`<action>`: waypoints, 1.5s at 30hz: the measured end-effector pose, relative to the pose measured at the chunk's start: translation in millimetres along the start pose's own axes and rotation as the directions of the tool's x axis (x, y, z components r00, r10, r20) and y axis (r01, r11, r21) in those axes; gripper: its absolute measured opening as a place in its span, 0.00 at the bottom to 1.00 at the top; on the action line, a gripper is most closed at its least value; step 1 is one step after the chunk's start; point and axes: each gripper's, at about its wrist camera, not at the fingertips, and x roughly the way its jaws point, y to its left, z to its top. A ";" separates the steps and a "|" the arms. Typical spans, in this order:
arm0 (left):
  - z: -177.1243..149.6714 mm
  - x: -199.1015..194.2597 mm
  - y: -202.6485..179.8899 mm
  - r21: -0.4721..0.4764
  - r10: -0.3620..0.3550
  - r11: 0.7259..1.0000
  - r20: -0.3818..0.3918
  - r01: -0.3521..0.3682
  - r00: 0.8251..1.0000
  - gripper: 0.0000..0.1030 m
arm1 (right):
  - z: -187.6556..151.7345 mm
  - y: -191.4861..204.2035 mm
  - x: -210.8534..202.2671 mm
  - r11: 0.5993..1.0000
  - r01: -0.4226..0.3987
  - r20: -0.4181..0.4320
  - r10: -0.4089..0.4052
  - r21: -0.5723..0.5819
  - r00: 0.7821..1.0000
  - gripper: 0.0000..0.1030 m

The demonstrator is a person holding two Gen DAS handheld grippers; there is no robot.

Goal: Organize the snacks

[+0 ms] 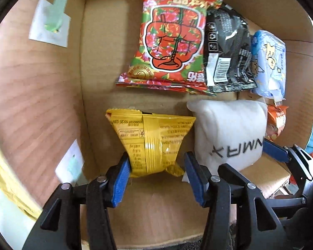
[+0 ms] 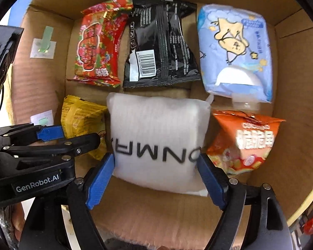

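Observation:
Inside a cardboard box, a yellow snack bag lies between the fingers of my left gripper; the left pad touches it, the right pad stands apart. My right gripper has both blue pads against a white puffy pack with black letters. The back row holds a red flowered bag, a black bag and a blue cartoon pack. An orange bag sits at the right front.
Box walls close in on all sides. White labels with green tape stick on the left wall. The left gripper's body crowds the right view's left side. Bare cardboard floor lies at the front.

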 end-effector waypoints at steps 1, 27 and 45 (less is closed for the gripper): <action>-2.8 -3.4 -2.0 0.004 0.006 1.000 0.011 -0.006 1.000 0.49 | -1.7 0.5 -3.3 1.000 0.003 0.003 -0.003 -0.003 1.000 0.82; -108.4 -130.1 -28.9 -0.021 0.075 0.997 0.509 -0.075 0.857 0.91 | -100.0 -30.2 -110.6 0.980 0.147 0.345 -0.186 0.137 0.920 1.00; -173.7 -172.1 -63.0 -0.027 0.094 0.994 0.672 -0.102 0.734 0.99 | -155.3 -30.7 -179.7 0.979 0.139 0.489 -0.196 0.149 0.850 1.00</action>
